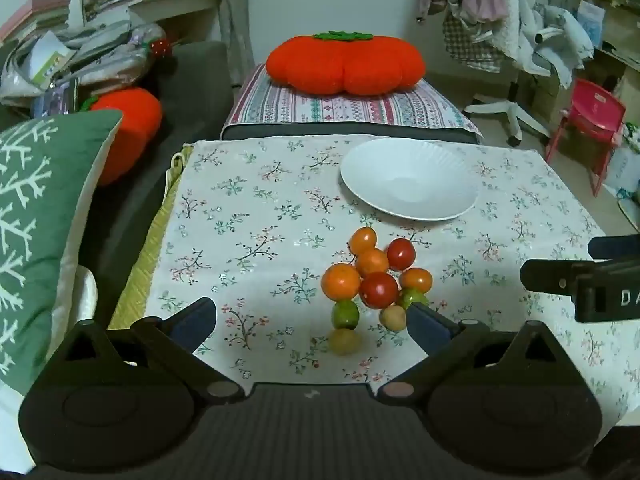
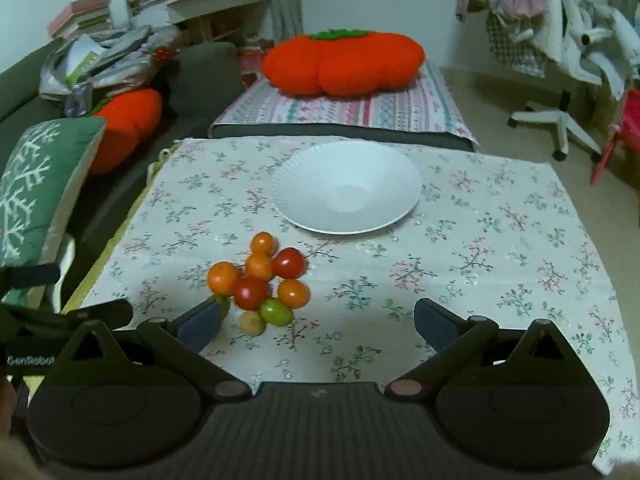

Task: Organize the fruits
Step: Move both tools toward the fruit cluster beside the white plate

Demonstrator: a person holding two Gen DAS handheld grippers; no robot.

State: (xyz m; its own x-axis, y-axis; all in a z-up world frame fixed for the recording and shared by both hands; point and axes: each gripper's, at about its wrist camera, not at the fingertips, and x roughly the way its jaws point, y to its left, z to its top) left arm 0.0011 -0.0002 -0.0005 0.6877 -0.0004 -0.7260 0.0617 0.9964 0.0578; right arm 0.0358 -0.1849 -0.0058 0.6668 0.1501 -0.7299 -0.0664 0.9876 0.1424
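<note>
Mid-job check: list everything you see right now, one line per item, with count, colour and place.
cherry tomatoes: about ten, orange, red, green and yellowish, clustered near the table's front.
plate: one, white, empty, behind the cluster.
tablecloth: one, pale floral, covering the table.
pumpkin cushions: two, orange; one on the striped bench, one on the sofa.
green pillow: one, white branch pattern, far left.
red chair: one, far right.
left gripper: jaws open, beside the cluster.
right gripper: jaws open, empty.

Tomato cluster [image 1: 374, 280]: orange, red, green, yellowish, bunched touching on floral cloth [image 1: 248, 216], near front centre. White plate [image 1: 408, 180] behind cluster, empty, flat on cloth, apart from fruit.
</note>
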